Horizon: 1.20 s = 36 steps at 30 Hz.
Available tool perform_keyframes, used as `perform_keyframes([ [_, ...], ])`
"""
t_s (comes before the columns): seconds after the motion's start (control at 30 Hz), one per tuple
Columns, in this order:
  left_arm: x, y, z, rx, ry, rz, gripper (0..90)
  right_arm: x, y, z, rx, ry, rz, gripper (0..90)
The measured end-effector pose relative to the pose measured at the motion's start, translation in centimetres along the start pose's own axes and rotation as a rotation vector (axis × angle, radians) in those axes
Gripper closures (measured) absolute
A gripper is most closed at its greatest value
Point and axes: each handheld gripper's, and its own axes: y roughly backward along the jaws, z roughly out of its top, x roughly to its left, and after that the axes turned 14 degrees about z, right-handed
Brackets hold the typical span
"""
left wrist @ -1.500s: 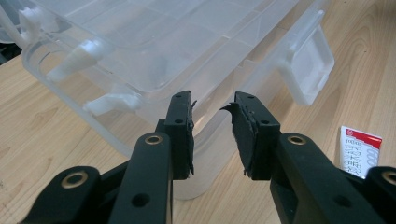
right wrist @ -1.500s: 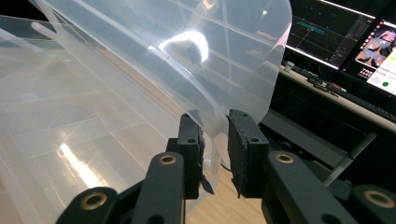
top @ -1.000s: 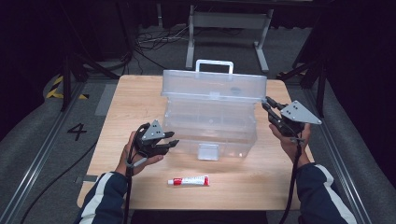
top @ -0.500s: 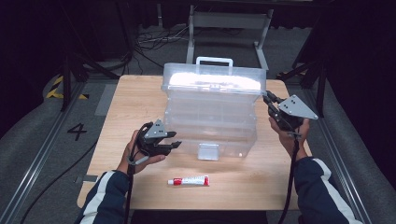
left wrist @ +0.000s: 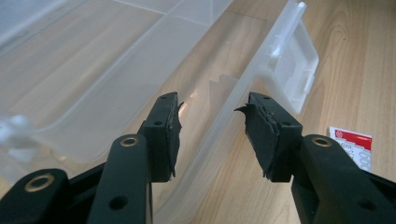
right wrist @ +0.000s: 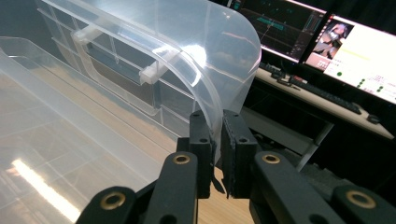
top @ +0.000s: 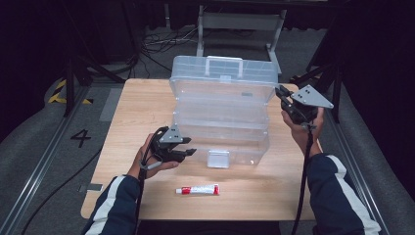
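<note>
1. The right gripper (top: 283, 94) pinches the lid (right wrist: 187, 51) edge of the clear box (top: 220, 132), which stands mid-table with the lid raised.
2. The left gripper (left wrist: 212, 128) has just been opening; its jaws straddle the box's front wall without touching it.
3. A tube (top: 197, 189) lies near the table (top: 137, 103) front edge.
4. The latch (top: 218, 158) hangs down the box front.

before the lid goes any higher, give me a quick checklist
1. Right gripper clamped on lid edge: ok.
2. Left gripper gripping box: not ok, jaws open astride the front wall.
3. Latch released: ok, hangs loose.
4. Tube clear of the box: ok.
5. Space behind the lid: cannot tell.
</note>
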Motion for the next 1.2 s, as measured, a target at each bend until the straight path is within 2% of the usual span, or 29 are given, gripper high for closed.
perform_keyframes([
  [0.2,-0.3,-0.7,0.3,0.031,-0.034,-0.009,56.7,-0.7,-0.5,0.5,0.006,-0.027,0.009,83.9],
  [0.43,-0.5,-1.3,0.5,0.053,-0.064,-0.024,64.1,-1.3,-1.1,0.8,0.006,-0.06,0.009,84.1],
  [0.53,-0.5,-1.4,0.5,0.06,-0.071,-0.028,65.9,-1.8,-1.2,1.2,0.025,-0.067,0.024,84.0],
  [0.57,-0.6,-1.6,0.6,0.071,-0.087,-0.019,66.7,-2.0,-1.3,1.2,0.026,-0.071,0.034,83.9],
  [0.63,-0.5,-1.6,0.7,0.075,-0.096,-0.027,67.7,-2.3,-1.5,1.2,0.023,-0.078,0.041,84.0],
  [0.93,-0.2,-2.0,0.8,0.085,-0.114,-0.054,69.8,-3.0,-2.1,1.5,0.026,-0.101,0.051,84.1],
  [1.2,-0.2,-2.0,0.9,0.086,-0.121,-0.057,70.6,-3.0,-2.2,1.7,0.032,-0.102,0.047,84.1],
])
